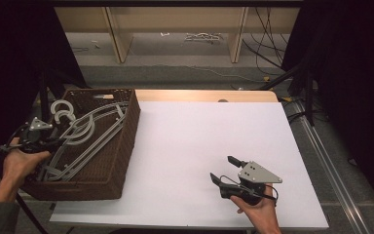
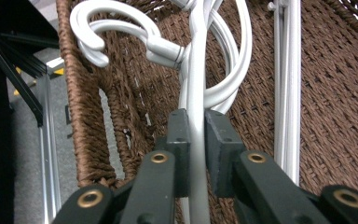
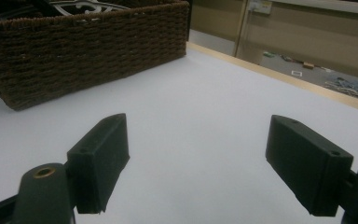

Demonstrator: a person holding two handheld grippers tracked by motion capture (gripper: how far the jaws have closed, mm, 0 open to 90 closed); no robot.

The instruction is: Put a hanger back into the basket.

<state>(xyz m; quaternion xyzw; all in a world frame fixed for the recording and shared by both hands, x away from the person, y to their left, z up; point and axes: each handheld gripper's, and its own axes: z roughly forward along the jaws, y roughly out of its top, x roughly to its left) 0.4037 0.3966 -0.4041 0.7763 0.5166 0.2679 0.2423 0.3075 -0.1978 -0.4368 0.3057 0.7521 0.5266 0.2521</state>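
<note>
The left tool [image 2: 196, 140] pinches the thin bar of a white hanger [image 2: 196, 84], which lies in the wicker basket [image 1: 126, 141] at the left of the high view. The hanger seems light, stiff and smooth, so it can slip or swing; a hold on the bar near the hook looks best. I count at least two hooks; the exact number of hangers is unclear. The right tool [image 3: 196, 163] stands spread over the white desk [image 1: 199, 141], empty.

L tongs [image 2: 196, 140] are held low at the far left, jaws clamped tight; R tongs [image 3: 209, 163] are held level near the front edge — jaws spread wide, nothing gripped.
</note>
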